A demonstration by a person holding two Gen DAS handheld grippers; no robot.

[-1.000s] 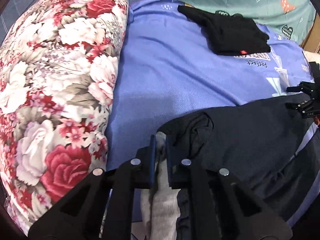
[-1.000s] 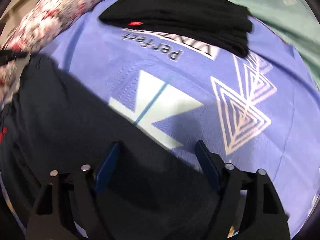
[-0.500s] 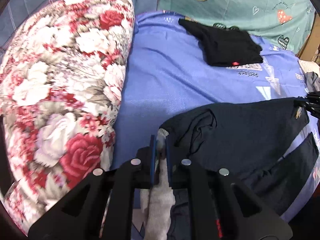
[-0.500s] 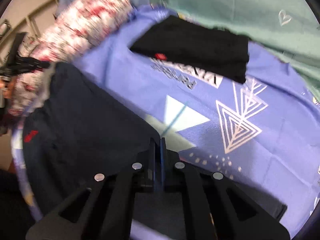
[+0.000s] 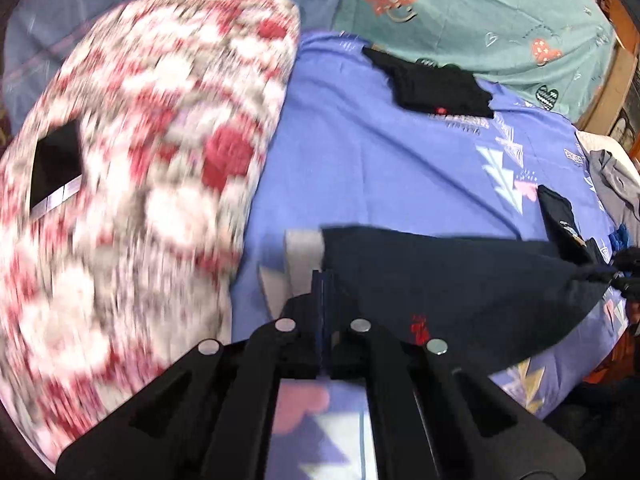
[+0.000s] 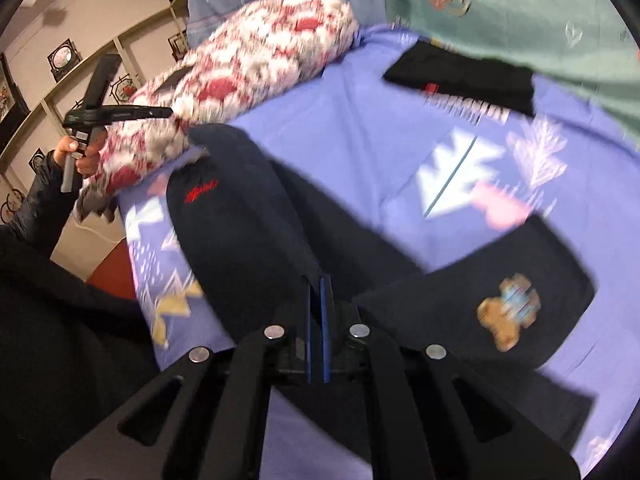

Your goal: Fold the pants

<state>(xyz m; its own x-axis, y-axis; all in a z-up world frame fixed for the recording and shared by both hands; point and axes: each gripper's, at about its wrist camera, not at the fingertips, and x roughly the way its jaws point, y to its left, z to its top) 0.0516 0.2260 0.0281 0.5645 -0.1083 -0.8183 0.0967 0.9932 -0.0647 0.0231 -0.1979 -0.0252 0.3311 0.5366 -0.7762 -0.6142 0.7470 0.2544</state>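
Dark navy pants (image 5: 460, 280) with a grey inner waistband (image 5: 304, 248) and a small red logo hang stretched above the blue bedsheet (image 5: 360, 160). My left gripper (image 5: 322, 280) is shut on the waistband end. My right gripper (image 6: 318, 284) is shut on the other end of the pants (image 6: 248, 232). In the right wrist view the left gripper (image 6: 168, 112) shows far left, with the cloth running from it to my jaws. A dark piece with a bear patch (image 6: 508, 312) lies on the sheet at right.
A floral red and white pillow (image 5: 132, 184) fills the left. A folded black garment (image 5: 436, 84) lies at the far side of the bed. A teal heart-print cover (image 5: 480, 12) sits behind it. Grey clothes (image 5: 612, 176) lie at the right edge.
Both grippers have lifted and pulled apart, raising the pants off the bed and stretching them taut. The right gripper closed on the cloth between one second ago and half a second ago.
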